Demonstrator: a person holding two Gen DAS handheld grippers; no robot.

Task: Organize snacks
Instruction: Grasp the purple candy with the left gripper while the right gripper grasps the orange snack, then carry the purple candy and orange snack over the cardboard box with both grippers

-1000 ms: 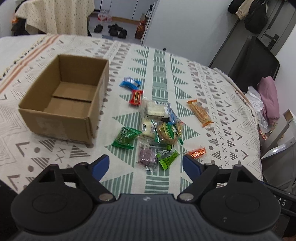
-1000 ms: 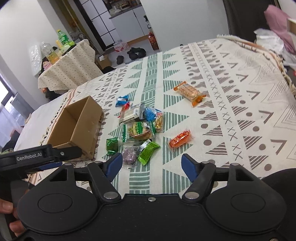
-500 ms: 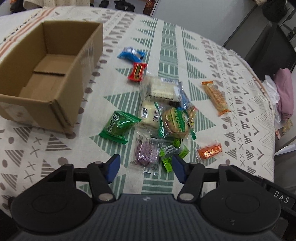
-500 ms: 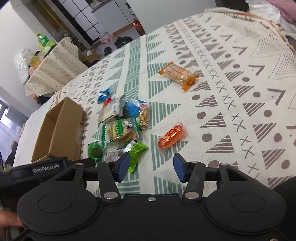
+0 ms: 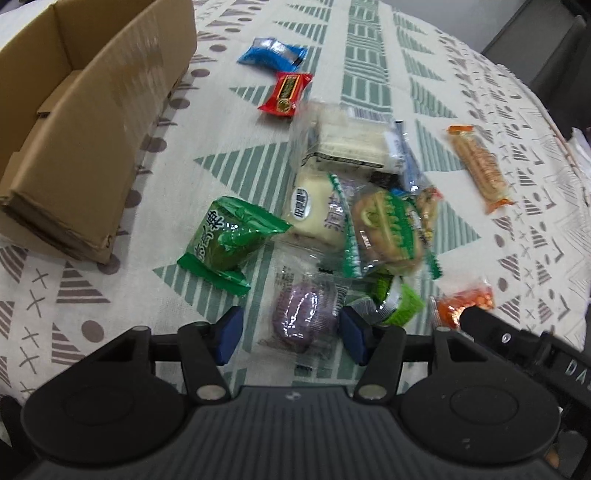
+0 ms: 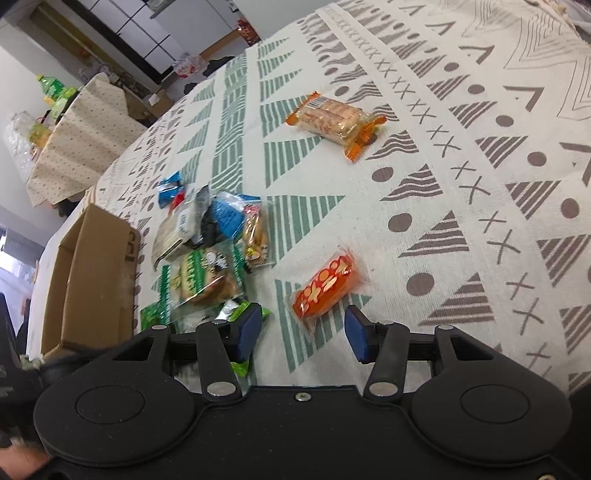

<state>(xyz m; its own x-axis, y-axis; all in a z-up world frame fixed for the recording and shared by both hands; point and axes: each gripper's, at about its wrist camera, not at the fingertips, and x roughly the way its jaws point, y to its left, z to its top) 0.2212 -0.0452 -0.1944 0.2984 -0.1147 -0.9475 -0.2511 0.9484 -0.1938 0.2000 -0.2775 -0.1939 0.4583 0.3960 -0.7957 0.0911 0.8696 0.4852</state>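
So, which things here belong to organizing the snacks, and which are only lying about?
Belong to the job:
- cardboard box
- purple snack
- small orange packet
- green packet
- red packet
- blue packet
- long orange bar

Lying about:
- patterned tablecloth
- green bottle on another table

Far ahead-left of the tongs, a side table under dotted cloth (image 6: 88, 122) stands before white paneled cabinets (image 6: 147, 33)

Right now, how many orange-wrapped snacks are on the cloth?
2. The long cracker pack lies alone at the far side, away from the pile. The small orange packet lies just ahead of the right gripper. Others could be hidden in the pile.
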